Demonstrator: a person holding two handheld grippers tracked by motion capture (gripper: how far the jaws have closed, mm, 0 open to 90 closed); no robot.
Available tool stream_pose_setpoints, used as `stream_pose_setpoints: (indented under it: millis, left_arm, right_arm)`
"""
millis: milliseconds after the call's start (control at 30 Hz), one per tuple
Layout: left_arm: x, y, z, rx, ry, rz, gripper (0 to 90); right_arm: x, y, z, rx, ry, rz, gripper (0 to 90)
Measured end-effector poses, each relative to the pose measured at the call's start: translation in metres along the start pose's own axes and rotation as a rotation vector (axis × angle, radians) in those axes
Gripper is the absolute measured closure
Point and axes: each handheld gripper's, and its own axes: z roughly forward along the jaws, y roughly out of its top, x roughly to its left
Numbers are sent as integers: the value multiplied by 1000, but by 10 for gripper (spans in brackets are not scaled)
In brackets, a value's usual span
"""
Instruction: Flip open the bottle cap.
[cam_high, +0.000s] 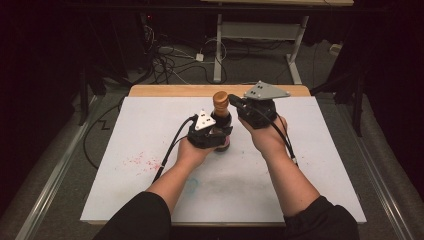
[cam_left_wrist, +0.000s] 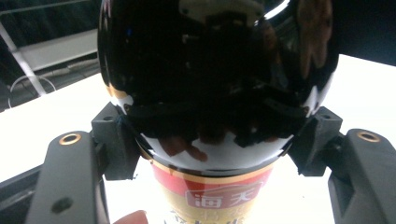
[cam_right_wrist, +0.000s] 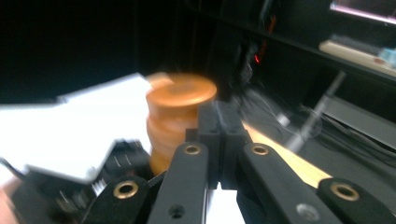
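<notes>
In the high view the forearms come in nearest the camera, and above them the left gripper (cam_high: 216, 134) is clamped round a dark bottle (cam_high: 222, 125) standing upright near the middle of the white table (cam_high: 150, 125). The right gripper (cam_high: 235, 102) sits just beside the orange cap (cam_high: 220, 101), jaws pressed together and empty.

In the left gripper view the jaws press on the bottle's (cam_left_wrist: 217, 79) glossy shoulder from both sides, just above the red and gold label (cam_left_wrist: 212, 196). That hold looks firm, and it should stay low and steady so the bottle cannot twist.

In the right gripper view (blurred) the shut jaws stand in front, tips touching or just short of the cap (cam_right_wrist: 180, 109); I cannot tell which. The step seems to be uncapping. To do it well, the right jaws must spread first, straddle the cap squarely, close on its ribbed side, then turn while the left resists.
</notes>
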Motion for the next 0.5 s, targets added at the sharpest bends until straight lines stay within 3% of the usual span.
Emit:
stream_pose_setpoints:
  millis: [67,200,333,500]
  left_arm:
    - [1,1,2,-2,0,-18,294]
    - [0,0,2,1,-5,-10,293]
    - [2,1,1,0,-7,-18,291]
    - [2,1,1,-2,-9,-17,290]
  right_arm:
    - [2,9,-5,-20,12,-19,900]
    - [11,12,-5,-10,18,-65,900]
    - [5,9,-9,-25,13,-35,900]
    - [-4,-1,-12,-1,2,-20,900]
